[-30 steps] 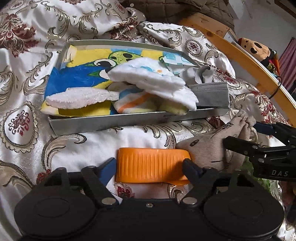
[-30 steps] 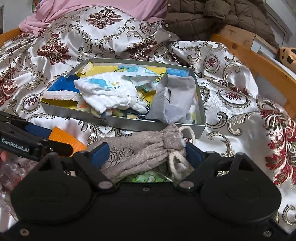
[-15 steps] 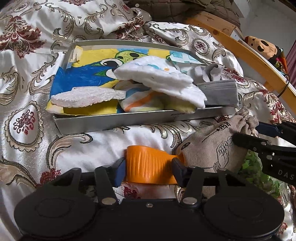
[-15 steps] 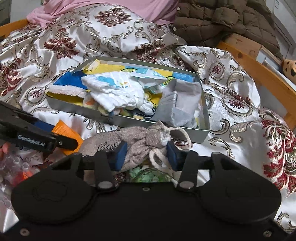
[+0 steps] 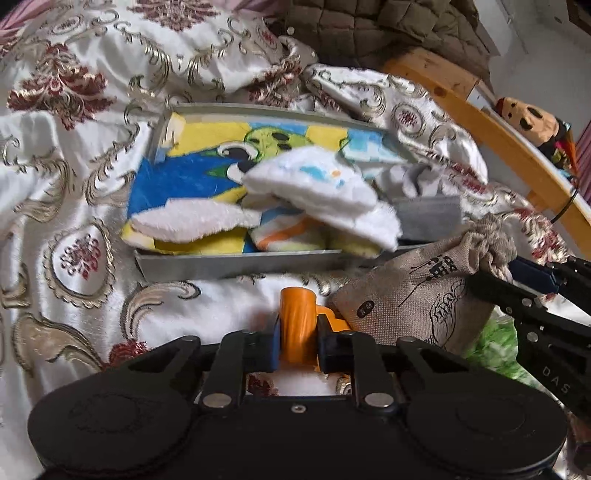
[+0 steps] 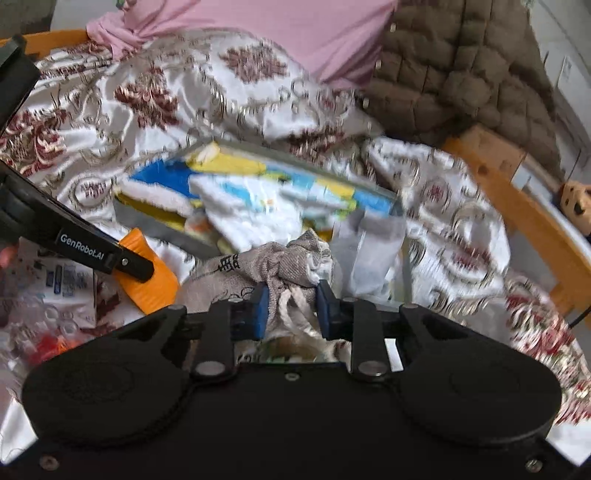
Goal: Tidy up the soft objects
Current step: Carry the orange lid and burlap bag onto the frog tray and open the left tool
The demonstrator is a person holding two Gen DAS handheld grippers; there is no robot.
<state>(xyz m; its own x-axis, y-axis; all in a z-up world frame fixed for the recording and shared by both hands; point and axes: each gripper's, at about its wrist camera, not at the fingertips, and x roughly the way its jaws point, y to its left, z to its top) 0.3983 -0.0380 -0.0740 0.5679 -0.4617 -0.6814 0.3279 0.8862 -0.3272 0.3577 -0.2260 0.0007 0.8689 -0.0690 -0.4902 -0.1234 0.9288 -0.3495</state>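
My left gripper [image 5: 297, 341] is closing on an orange ribbed soft piece [image 5: 295, 321], squeezed between its blue pads just above the bedspread. My right gripper [image 6: 291, 308] is closing on the gathered neck of a grey drawstring bag [image 6: 295, 258], its white cord hanging between the pads. The bag [image 5: 417, 295] lies right of the orange piece [image 6: 151, 277] in the left wrist view. Behind both sits a grey tray [image 5: 229, 264] with a blue and yellow cartoon cloth, white fluffy cloths [image 5: 314, 184] and a grey folded cloth [image 5: 424, 218] inside.
A patterned satin bedspread [image 5: 74, 184] covers the bed. A wooden bed rail [image 5: 498, 140] runs at the right with a plush toy [image 5: 528, 122] beyond. A brown quilted jacket [image 6: 461, 74] and pink cloth [image 6: 277, 33] lie at the back. Plastic packets [image 6: 55, 288] sit at the left.
Both grippers have closed in: the left on the orange piece, now pinched narrow, the right on the bag's neck. Both have lifted a little, and the right view has rolled.
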